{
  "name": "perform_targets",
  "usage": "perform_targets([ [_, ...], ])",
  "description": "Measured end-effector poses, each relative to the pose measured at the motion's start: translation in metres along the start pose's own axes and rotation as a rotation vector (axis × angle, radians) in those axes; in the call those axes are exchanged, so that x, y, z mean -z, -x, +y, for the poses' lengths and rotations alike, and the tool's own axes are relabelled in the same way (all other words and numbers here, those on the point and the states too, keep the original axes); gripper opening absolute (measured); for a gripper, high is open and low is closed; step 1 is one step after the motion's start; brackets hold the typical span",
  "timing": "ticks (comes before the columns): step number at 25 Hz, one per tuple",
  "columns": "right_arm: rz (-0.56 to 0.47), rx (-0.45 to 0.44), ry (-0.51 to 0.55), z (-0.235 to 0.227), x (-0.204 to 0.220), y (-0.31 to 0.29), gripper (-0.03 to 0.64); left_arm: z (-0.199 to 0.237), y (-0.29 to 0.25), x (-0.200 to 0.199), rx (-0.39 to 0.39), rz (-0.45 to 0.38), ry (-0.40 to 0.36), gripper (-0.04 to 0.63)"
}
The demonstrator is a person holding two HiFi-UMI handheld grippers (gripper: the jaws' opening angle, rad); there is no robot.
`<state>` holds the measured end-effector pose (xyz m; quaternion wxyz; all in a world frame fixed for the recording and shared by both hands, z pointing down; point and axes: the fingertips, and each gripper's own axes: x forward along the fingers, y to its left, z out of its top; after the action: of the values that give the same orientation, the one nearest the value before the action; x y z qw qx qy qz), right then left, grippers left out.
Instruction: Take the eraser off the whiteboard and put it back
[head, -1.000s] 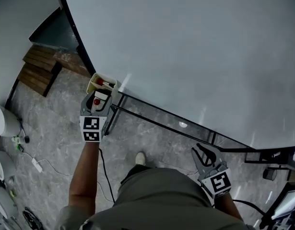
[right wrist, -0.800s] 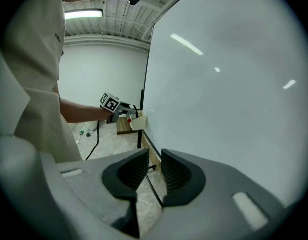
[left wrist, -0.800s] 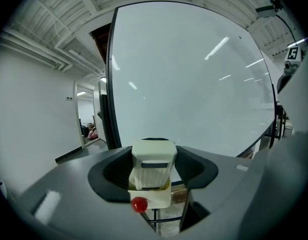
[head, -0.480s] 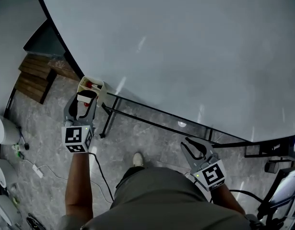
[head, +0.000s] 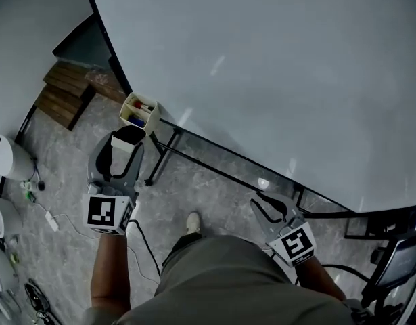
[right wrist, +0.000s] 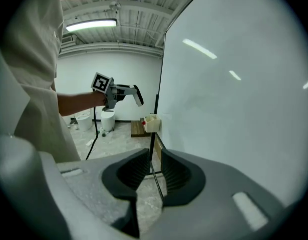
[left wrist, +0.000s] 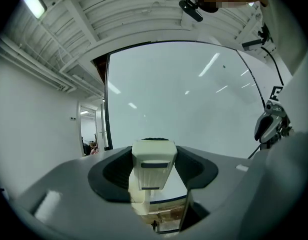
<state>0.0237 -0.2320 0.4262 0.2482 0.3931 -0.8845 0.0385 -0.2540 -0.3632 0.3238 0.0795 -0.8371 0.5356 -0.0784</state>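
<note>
As my left gripper (head: pixel 122 156) pinches the eraser (left wrist: pixel 152 169) at twelve o'clock, off the whiteboard (head: pixel 282 66), it looks cream with black felt; my right gripper's (right wrist: pixel 152 170) fingers stand slightly apart, empty.

ceiling tubes (right wrist: pixel 91 25) above the jaws are streaking glare across the whiteboard (left wrist: pixel 184 99); fisheye edges are bending, darkening.

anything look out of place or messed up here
Nothing looks spilled, broken or askew. The only thing away from its place is the eraser, clamped in the left gripper off the whiteboard. The marker box sits upright at the board's lower corner.
</note>
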Motion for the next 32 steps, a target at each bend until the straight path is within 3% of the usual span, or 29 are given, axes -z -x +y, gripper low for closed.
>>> perform_targets([
  [4, -0.008, -0.034, 0.014, -0.006, 0.0, 0.0, 0.066, -0.009, 0.015, -0.021, -0.028, -0.022, 0.002, 0.267],
  [11, -0.042, -0.086, 0.046, 0.021, 0.018, 0.038, 0.064, -0.053, 0.089, -0.054, -0.081, -0.05, 0.003, 0.267],
  [23, -0.056, -0.17, 0.065, 0.046, 0.05, 0.085, 0.064, -0.117, 0.163, -0.072, -0.133, -0.068, 0.006, 0.268],
  [32, -0.064, -0.187, 0.08, 0.057, 0.053, 0.095, 0.066, -0.127, 0.18, -0.067, -0.121, -0.061, 0.017, 0.268],
])
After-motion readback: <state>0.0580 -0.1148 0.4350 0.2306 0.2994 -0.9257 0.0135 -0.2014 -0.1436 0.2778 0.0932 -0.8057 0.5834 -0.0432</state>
